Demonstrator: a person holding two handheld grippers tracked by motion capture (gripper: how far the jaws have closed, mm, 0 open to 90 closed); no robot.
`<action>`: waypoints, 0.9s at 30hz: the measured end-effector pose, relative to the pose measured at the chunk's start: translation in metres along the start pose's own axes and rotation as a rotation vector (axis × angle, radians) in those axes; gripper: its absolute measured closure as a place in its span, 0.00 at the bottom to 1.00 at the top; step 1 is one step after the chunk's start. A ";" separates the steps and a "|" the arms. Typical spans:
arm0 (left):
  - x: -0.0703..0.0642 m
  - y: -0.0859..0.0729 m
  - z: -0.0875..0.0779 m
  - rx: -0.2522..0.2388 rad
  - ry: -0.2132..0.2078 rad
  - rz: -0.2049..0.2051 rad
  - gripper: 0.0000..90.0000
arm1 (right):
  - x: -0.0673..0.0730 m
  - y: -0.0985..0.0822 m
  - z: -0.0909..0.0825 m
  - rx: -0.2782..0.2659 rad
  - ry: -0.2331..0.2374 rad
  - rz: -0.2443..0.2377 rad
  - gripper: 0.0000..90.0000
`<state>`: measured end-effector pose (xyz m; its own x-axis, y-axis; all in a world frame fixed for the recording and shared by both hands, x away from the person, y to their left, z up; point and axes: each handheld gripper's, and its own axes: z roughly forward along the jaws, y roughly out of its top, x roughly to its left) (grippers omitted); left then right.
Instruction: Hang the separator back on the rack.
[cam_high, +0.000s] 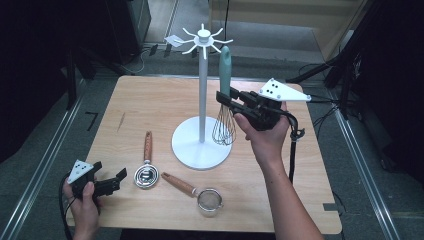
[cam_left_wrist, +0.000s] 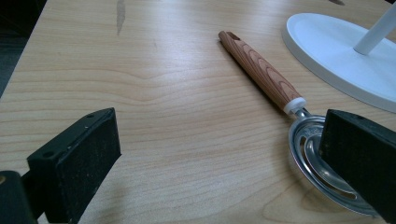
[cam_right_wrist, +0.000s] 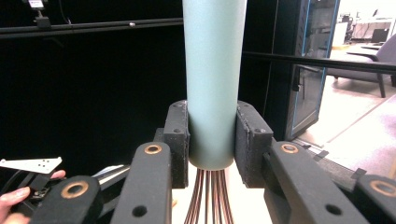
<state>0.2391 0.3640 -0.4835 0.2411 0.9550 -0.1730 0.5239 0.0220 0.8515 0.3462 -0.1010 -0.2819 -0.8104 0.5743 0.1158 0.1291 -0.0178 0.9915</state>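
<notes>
High view: the right gripper (cam_high: 226, 101) holds the whisk (cam_high: 224, 100) upright by its matte teal handle, wire bulb hanging just above the white stand (cam_high: 202, 131) base, hooks well above; the left gripper (cam_high: 107, 184) rests low on the wooden surface (cam_high: 150, 95) near a wood-handled spiral utensil (cam_high: 146, 170) and a small mesh strainer (cam_high: 200, 196). Left gripper view: jaws released, apart, nothing between them, the utensil's steel coil just beside the right-hand jaw. Right gripper view: jaws clenched on the handle's lower end, long axis vertical, coppery wires fanning out below.
</notes>
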 end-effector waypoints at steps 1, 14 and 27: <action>0.000 0.000 0.000 0.001 0.000 0.001 0.00 | 0.000 0.000 0.001 0.003 0.004 0.003 0.79; 0.000 0.000 0.000 0.002 0.002 0.003 0.00 | 0.000 -0.002 0.007 -0.001 0.022 0.009 0.79; 0.000 0.000 0.000 0.002 -0.001 -0.001 0.00 | 0.004 -0.002 0.007 -0.038 -0.027 -0.014 0.72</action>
<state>0.2394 0.3640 -0.4836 0.2410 0.9547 -0.1744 0.5254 0.0227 0.8505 0.3469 -0.0927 -0.2839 -0.7961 0.5967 0.1006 0.0955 -0.0403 0.9946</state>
